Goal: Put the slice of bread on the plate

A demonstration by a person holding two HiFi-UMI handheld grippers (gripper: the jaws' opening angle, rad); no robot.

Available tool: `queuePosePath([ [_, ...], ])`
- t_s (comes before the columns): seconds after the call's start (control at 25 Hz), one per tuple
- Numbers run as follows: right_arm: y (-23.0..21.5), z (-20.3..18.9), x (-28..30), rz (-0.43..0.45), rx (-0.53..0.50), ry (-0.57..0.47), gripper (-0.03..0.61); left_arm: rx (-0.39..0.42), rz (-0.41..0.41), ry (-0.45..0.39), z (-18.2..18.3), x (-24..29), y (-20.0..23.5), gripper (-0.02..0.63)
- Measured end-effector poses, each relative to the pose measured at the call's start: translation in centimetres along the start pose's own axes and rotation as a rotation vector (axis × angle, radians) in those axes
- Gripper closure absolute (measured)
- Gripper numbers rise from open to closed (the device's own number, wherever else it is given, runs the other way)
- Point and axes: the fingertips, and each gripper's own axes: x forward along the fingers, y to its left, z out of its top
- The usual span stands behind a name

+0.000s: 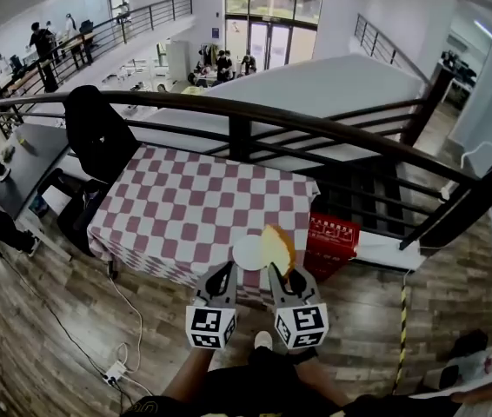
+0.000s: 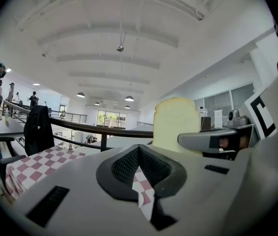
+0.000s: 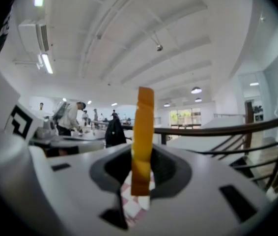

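Nearest to me are my two grippers, each with its marker cube. My left gripper [image 1: 227, 273] has its jaws closed to a thin slit. Nothing is between them, and through the slit I see only checkered cloth. My right gripper [image 3: 140, 176] has its jaws closed narrow on a slice of pale bread with a yellow-brown crust [image 3: 143, 127]. The slice stands upright on its edge. The pads hold it by the lower part, so most of it rises above the jaws.

Just ahead of the jaw tips, at 12 o'clock from the left gripper in the head view, lies a round white plate [image 1: 242, 252]. It sits at the close edge of a table covered with a red and white checkered cloth [image 1: 185, 207]. The part of the plate's face that shows is plain white. The slice is at 3 o'clock of the plate and overlaps its rim in the head view. I cannot tell whether it touches the rim.

At 3 o'clock from the plate, beside the table's corner, stands a red box with white print [image 1: 331, 235]. I cannot see what it contains. At 8 o'clock from the plate, a white power strip [image 1: 114, 373] lies on the wooden floor.

Farther, at 10 o'clock of the table, a black jacket [image 1: 98, 133] hangs over a chair. Behind the table a dark railing [image 1: 315, 129] crosses from 9 to 3 o'clock. Beyond it is a lower hall, with people at 10 o'clock.
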Motion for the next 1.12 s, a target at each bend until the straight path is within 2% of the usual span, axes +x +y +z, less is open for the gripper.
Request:
queuePosePath([
  [0.12, -3.3, 1.5, 2.1, 0.015, 0.011, -0.037, 0.479, 0.017, 0.041, 0.007, 0.3, 3.3, 0.1, 0.595],
  [0.28, -5.2, 0.5, 4.4, 0.133, 0.095, -0.038, 0.479, 0.011, 0.067, 0.056, -1.2, 5.3, -0.2, 0.595],
  [0.4, -6.2, -0.6, 6.1, 0.156, 0.123, -0.002, 0.479, -0.019, 0.038, 0.140, -2.9, 6.8, -0.2, 0.595],
  [0.52, -5.9, -1.5, 7.5, 0.164, 0.106, 0.039, 0.479, -0.029, 0.062, 0.174, -3.1, 7.6, 1.6, 0.595],
  [0.68, -6.5, -2.0, 10.0, 0.147, 0.115, 0.065, 0.479, -0.027, 0.063, 0.169, -2.5, 9.8, 3.1, 0.595],
  [1.12, -8.6, -4.5, 13.4, 0.033, 0.130, 0.139, 0.479, 0.022, -0.036, 0.233, -4.5, 14.3, 4.6, 0.595],
])
